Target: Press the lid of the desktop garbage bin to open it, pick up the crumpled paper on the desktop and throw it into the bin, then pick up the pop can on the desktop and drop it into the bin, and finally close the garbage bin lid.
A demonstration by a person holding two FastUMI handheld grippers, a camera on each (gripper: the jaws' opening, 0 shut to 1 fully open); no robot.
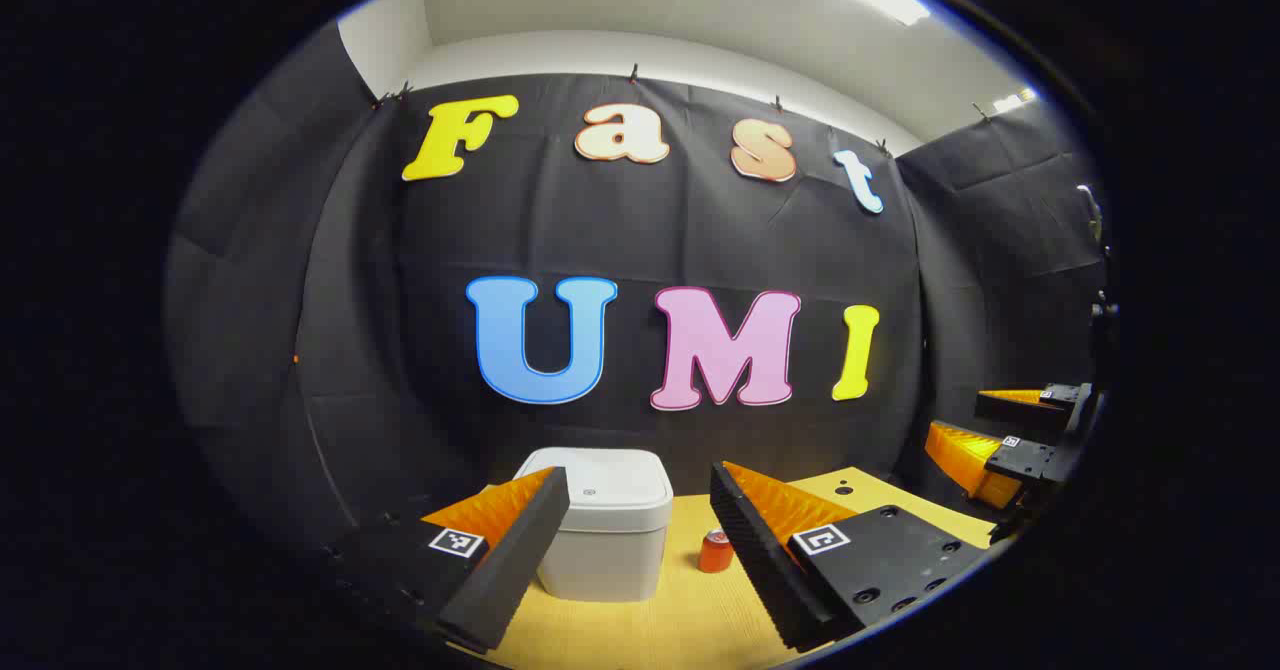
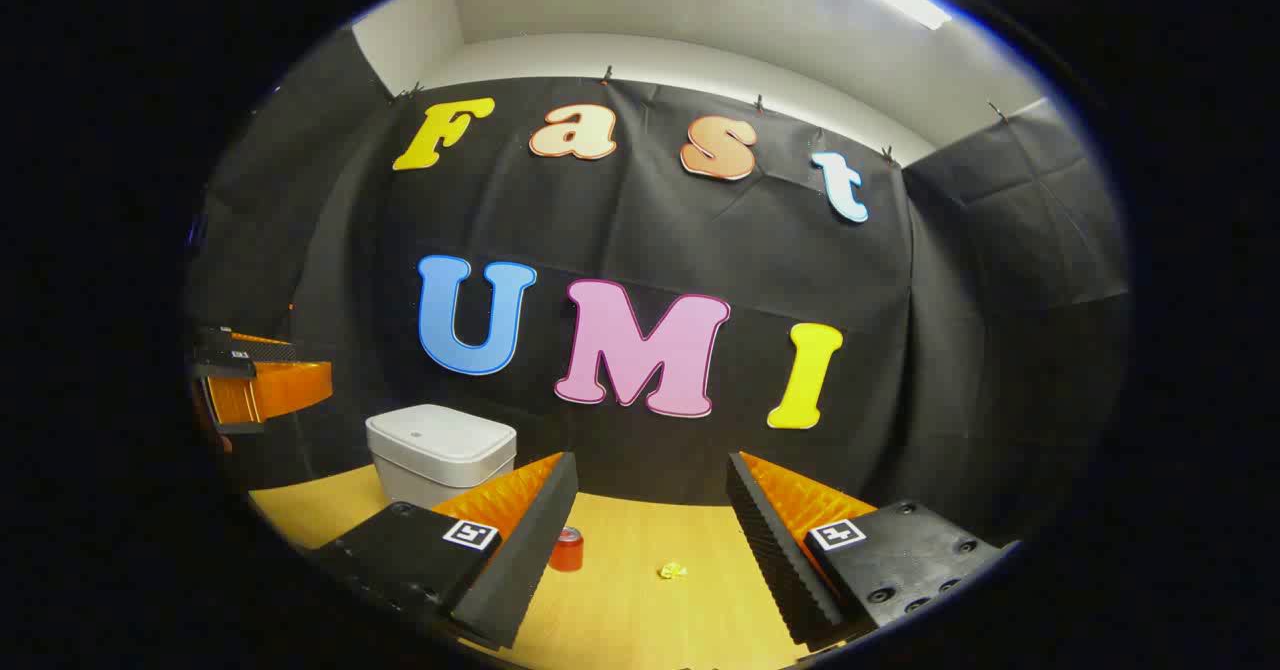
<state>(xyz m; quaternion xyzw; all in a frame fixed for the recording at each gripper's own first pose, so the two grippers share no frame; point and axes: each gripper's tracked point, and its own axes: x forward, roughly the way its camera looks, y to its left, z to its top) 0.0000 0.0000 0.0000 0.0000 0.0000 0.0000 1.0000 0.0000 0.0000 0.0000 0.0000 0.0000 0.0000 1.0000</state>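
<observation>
A white desktop bin [image 1: 606,530] with its lid down stands on the wooden desk, straight ahead of my left gripper [image 1: 630,540], which is open and held above the desk. A red pop can [image 1: 715,551] stands upright just right of the bin. In the right gripper view the bin [image 2: 440,452] is at the left, the can [image 2: 567,550] beside my left finger, and a small yellow crumpled paper [image 2: 673,571] lies on the desk between the fingers. My right gripper [image 2: 650,540] is open and holds nothing. The other gripper [image 1: 1010,440] shows at the right edge of the left gripper view.
The wooden desk [image 2: 640,600] runs back to the black cloth wall behind the bin. The left gripper [image 2: 250,385] hangs at the far left of the right gripper view, above the desk's left end.
</observation>
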